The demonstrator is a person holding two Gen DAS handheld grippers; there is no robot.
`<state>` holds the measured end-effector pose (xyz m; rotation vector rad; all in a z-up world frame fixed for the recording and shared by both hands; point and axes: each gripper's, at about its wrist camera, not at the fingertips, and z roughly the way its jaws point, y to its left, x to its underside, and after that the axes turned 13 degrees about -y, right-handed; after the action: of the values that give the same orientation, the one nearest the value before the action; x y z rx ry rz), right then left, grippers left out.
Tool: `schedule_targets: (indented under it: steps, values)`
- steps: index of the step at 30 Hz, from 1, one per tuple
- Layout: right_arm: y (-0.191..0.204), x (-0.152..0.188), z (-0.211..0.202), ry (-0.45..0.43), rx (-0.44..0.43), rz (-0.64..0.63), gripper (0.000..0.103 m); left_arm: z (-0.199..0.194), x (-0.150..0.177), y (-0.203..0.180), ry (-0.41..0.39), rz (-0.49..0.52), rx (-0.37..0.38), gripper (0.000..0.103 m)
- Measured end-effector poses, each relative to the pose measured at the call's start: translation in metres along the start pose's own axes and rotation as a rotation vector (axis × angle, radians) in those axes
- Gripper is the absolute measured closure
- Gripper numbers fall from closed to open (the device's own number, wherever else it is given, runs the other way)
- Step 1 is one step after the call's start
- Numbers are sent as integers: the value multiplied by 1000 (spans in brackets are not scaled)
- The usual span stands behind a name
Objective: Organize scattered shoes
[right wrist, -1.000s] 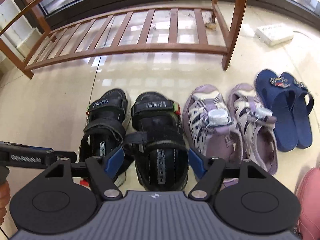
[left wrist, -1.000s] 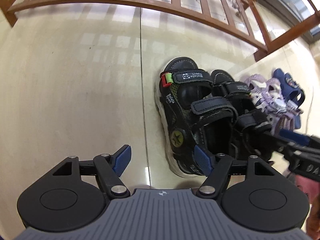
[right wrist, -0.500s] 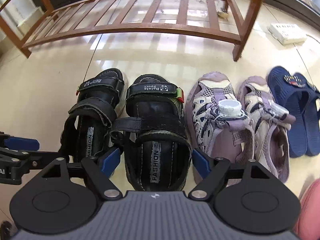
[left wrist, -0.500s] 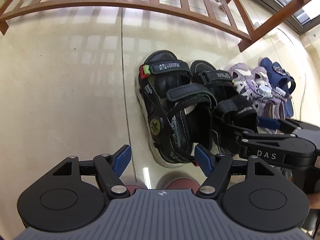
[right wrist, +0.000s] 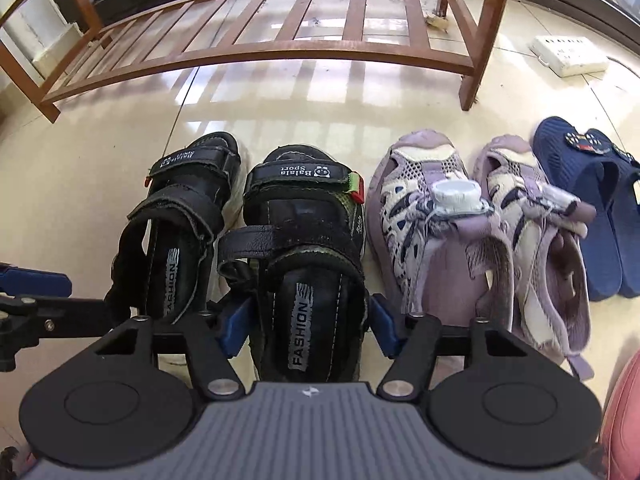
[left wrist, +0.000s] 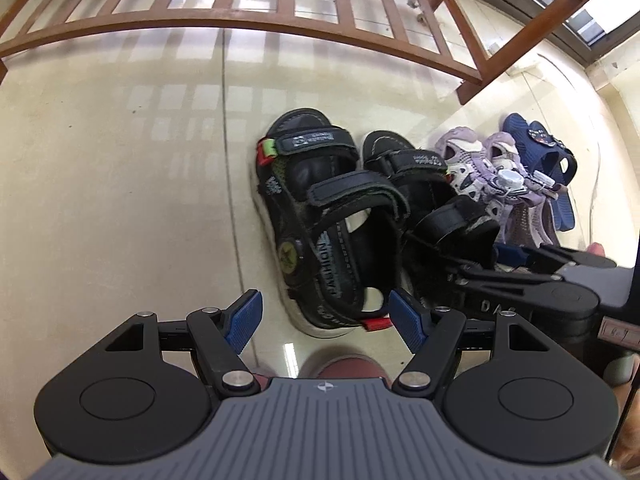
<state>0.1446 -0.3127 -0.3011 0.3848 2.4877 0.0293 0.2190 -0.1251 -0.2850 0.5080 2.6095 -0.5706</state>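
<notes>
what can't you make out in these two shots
- Heel of the black sandal between the closing pads of the right hand-held gripper: right wrist view, hidden by the gripper body; pad contact unclear.
- Pink shoe: right wrist view, cut off by the right edge.
- Reddish object below the open left hand-held gripper: left wrist view, mostly hidden by the gripper body.
- Blue slippers: left wrist view, small, partly behind the purple sandals.

My 2 wrist cams look steeply down, close over floor; both share black sandals point(left wrist: 332, 216) point(right wrist: 304, 256) & wooden rack point(left wrist: 280, 20) point(right wrist: 320, 40).
</notes>
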Motion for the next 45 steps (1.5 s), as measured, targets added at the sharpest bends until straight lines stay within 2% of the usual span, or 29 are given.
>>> schedule_targets:
  steps: [6, 12, 15, 19, 21, 23, 26, 29, 34, 37, 43, 45]
  values:
    - [-1, 1, 0, 0, -4, 7, 34, 11, -2, -14, -12, 6, -25, 31]
    - [-8, 4, 0, 4, -21, 56, 33, 27, -6, -23, -28, 47, -87, 31]
    - [-11, 5, 0, 4, -26, 71, 33, 36, -5, -18, -10, 28, -102, 31]
    - [-10, 7, -1, 4, -29, 65, 32, 55, -1, -6, 58, -11, -131, 31]
    - [-9, 8, -1, 5, -26, 59, 31, 59, 5, 1, 54, -21, -165, 29]
    - [-8, 8, -2, 5, -25, 58, 30, 58, 7, 8, 35, -32, -156, 29]
    - [-6, 9, -2, 5, -21, 53, 28, 53, 4, 12, 1, -19, -194, 35]
    - [-5, 8, -1, 7, -18, 50, 27, 49, 0, 16, 14, -41, -164, 36]
    - [-7, 8, -1, 11, -24, 59, 27, 33, -5, 13, 8, -101, -51, 34]
    - [-8, 8, -2, 13, -27, 64, 27, 25, -9, 5, -2, -116, -7, 33]
    - [-12, 10, -7, 14, -37, 89, 27, 26, -14, -9, -16, -84, 9, 25]
    - [-12, 10, -8, 14, -38, 89, 27, 24, -14, -12, -20, -82, 11, 25]
